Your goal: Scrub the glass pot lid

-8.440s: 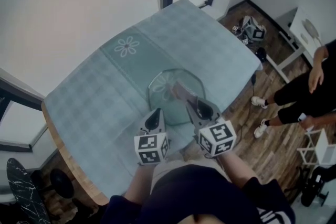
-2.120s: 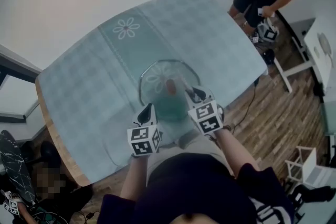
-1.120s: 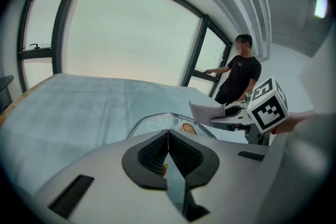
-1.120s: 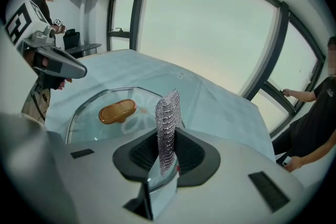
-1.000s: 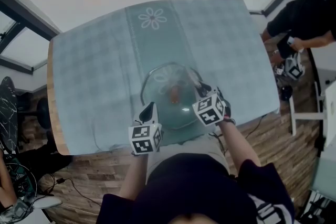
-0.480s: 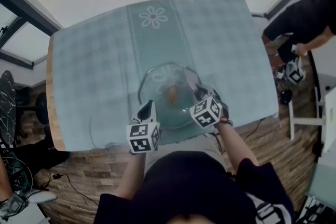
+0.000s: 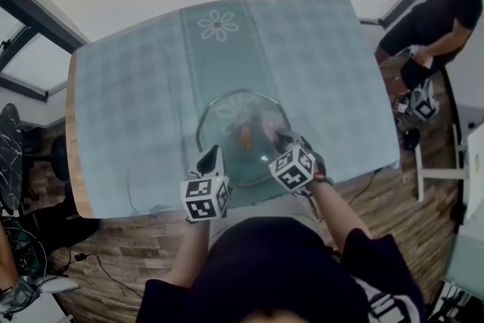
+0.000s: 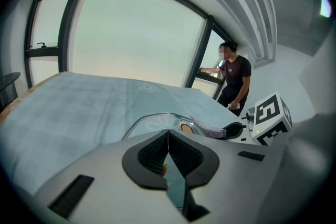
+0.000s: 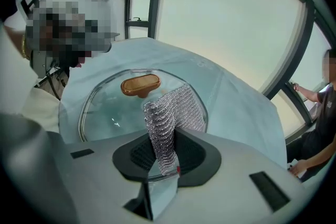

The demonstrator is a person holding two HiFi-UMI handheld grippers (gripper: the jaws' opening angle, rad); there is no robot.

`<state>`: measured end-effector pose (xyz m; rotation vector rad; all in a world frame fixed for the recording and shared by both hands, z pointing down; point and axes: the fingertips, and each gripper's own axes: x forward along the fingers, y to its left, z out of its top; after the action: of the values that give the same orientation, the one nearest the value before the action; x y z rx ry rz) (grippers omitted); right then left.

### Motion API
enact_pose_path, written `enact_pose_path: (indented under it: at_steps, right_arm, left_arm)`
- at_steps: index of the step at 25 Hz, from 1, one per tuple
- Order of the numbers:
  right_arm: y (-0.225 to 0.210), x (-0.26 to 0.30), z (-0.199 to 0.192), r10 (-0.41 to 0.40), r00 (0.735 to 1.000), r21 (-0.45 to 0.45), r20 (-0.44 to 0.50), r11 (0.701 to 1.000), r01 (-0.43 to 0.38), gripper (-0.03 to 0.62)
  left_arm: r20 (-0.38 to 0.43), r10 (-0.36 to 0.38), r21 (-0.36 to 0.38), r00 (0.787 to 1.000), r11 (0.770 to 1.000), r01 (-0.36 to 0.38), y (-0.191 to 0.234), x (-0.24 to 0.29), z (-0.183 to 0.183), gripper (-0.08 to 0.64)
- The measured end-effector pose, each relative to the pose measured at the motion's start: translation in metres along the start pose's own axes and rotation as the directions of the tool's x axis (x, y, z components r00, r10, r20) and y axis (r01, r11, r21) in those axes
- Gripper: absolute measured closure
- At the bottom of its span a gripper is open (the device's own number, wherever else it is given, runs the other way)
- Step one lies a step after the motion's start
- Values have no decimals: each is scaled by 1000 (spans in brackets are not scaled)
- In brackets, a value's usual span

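The glass pot lid (image 7: 227, 151) lies flat on the checked tablecloth, its brown knob (image 7: 244, 135) facing up. My right gripper (image 7: 281, 140) is shut on a steel chain-mail scrubber (image 9: 169, 113). The scrubber hangs onto the lid (image 9: 105, 110) just right of the knob (image 9: 140, 84). My left gripper (image 7: 214, 157) is shut, its tips at the lid's near-left rim (image 8: 149, 119). Nothing shows between its pads (image 8: 181, 152) in the left gripper view. That view also takes in the knob (image 8: 185, 127), the scrubber (image 8: 210, 129) and the right gripper's marker cube (image 8: 270, 115).
The cloth-covered table (image 7: 128, 87) has a bare wooden edge (image 7: 69, 140) at the left and ends close in front of me. A person in black (image 7: 446, 4) stands beyond the far right corner by the window. Another gripper device (image 7: 420, 106) lies on the floor there.
My right gripper has slid the scrubber a little left and toward me across the lid. The left gripper has stayed at the rim. The person at the right has shifted position.
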<state>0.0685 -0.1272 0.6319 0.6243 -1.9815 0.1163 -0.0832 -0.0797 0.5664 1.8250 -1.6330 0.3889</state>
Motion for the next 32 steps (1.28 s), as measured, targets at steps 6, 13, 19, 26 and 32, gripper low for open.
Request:
enact_pose_path:
  at_steps: [6, 13, 19, 26, 32]
  right_arm:
    - [15, -5, -4, 47, 999, -22, -13, 999, -48, 511]
    - [37, -11, -13, 117, 992, -35, -42, 992, -118, 511]
    - [56, -19, -20, 174, 983, -31, -49, 984, -176, 511]
    - [82, -28, -27, 245, 968, -40, -58, 968, -248, 511]
    - [104, -35, -35, 323, 944, -32, -72, 945, -326, 511]
  left_arm:
    - [4, -5, 3, 1000, 1000, 5, -3, -2, 1, 557]
    - [5, -2, 6, 1000, 1000, 2, -6, -5, -3, 557]
    - [0, 2, 0, 1000, 1000, -2, -8, -5, -8, 557]
    - [-10, -3, 4, 1000, 1000, 3, -15, -3, -10, 557]
    - [-32, -13, 22, 999, 1000, 14, -17, 0, -14, 557]
